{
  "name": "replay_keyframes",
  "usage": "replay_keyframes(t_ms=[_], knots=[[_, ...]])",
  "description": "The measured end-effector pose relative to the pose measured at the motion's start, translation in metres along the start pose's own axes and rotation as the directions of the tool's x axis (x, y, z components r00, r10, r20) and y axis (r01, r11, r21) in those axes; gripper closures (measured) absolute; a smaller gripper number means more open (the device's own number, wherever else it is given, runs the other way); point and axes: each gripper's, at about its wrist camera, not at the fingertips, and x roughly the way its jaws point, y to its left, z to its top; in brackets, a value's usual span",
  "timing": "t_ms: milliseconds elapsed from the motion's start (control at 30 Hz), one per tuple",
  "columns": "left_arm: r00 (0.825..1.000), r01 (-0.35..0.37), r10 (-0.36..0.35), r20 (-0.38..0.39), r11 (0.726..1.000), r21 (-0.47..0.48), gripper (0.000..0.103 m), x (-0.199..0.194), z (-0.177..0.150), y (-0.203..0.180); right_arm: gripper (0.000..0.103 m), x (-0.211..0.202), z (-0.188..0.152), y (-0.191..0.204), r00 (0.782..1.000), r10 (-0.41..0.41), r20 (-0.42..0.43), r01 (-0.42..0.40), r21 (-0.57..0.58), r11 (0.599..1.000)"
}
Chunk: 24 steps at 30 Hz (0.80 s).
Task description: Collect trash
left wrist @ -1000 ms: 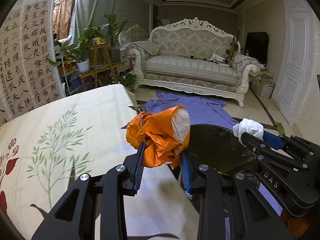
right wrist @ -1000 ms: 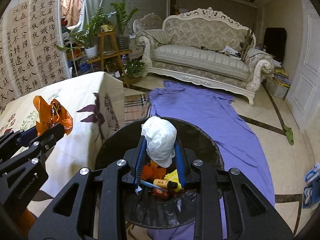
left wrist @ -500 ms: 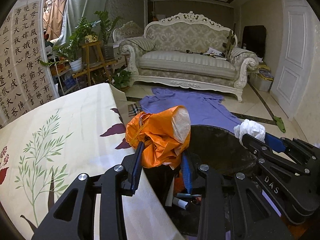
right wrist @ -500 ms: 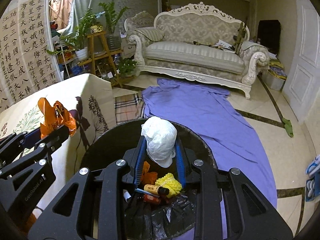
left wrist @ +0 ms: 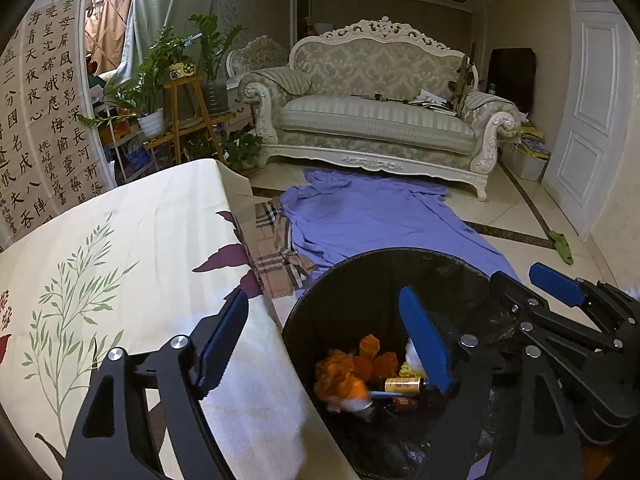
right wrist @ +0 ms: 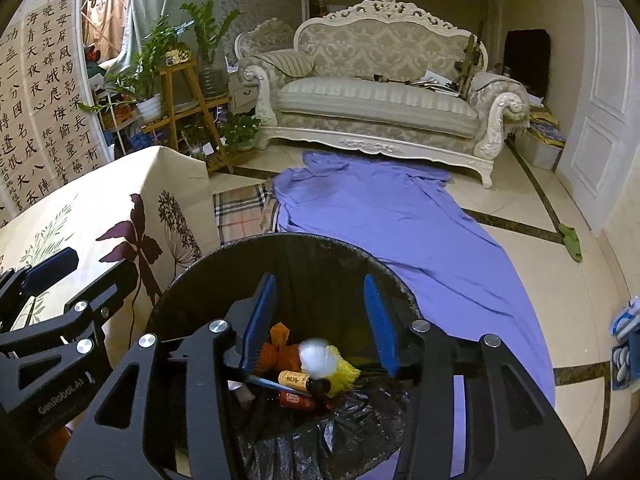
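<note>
Left gripper (left wrist: 326, 340): jaws have just been opening and now stand wide over the near rim of the bin; nothing between the pads
Right gripper (right wrist: 320, 318): jaws have just been opening, now moderately apart above the bin mouth; nothing pressed between them
Bin (right wrist: 224, 258): round, black, lined with a black bag; stands on the floor just beside the table edge
Orange wrapper (left wrist: 340, 378): blurred, low inside the bin among the other rubbish; judged to be falling or just landed
White wad (right wrist: 318, 358): blurred, inside the bin below the right gripper's pads; apart from both pads
Other contents: yellow scrap (right wrist: 344, 372), small brown bottle (right wrist: 294, 380), red can (right wrist: 296, 400), all lying in the liner
Table (left wrist: 132, 248): cream cloth with leaf print; no rubbish on the part in view
Progress: both carried pieces are in the bin; this drop judged complete
Remaining: nothing left to collect shows here; table parts outside both views cannot be checked; a green item (right wrist: 570, 240) on the floor by the door may or may not be rubbish
</note>
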Motion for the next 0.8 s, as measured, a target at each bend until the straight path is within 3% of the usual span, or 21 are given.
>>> replay_keyframes(t_ms=[333,500,800], knots=[[1.000,-0.025,0.025,0.010,1.000,-0.004,0.019,-0.003,0.005,0.002,0.038,-0.012,0.003,-0.009,0.999,-0.039,0.020,0.038,0.021,0.999],[0.999,-0.040,0.041,0.020,0.999,-0.014,0.018,-0.012,0.006,0.008,0.019,-0.023,0.004,-0.014,0.998,-0.051,0.037,0.049,0.048,0.998],[0.999,-0.026,0.027,0.035,0.999,-0.037,0.018,-0.036,0.004,0.015,0.008,-0.059,-0.003,-0.011,0.989,-0.105,0.103,0.100,0.050,0.994]])
